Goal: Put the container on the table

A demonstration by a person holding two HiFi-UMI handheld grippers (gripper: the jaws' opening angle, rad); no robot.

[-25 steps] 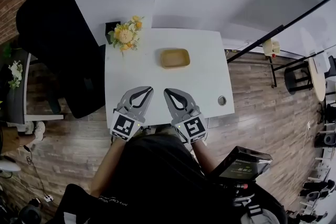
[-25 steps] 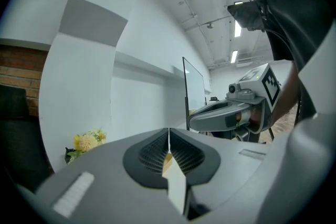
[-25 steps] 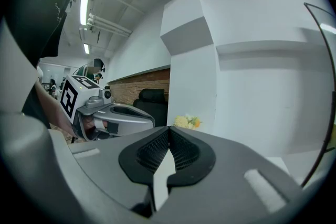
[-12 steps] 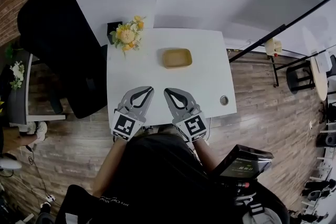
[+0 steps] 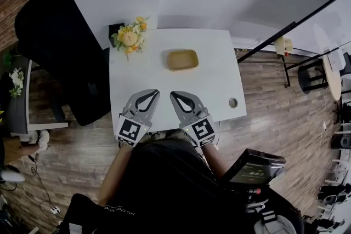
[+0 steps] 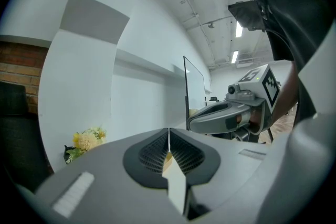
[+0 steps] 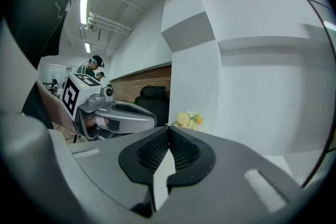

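A shallow tan container [image 5: 182,60] rests on the white table [image 5: 214,79], toward its far middle. My left gripper [image 5: 156,93] and right gripper [image 5: 173,96] hover side by side over the table's near edge, well short of the container. Both are shut with nothing between the jaws. In the left gripper view the shut left gripper [image 6: 169,131] shows a sliver of the container [image 6: 167,159] behind its tips, and the right gripper's body [image 6: 231,113] is off to the right. In the right gripper view the shut right gripper [image 7: 168,129] points toward the flowers [image 7: 188,119].
A bunch of yellow flowers [image 5: 131,36] in a dark pot stands at the table's far left corner. A small round cap [image 5: 233,102] sits near the right edge. A black chair [image 5: 60,52] is left of the table; a white wall is behind it.
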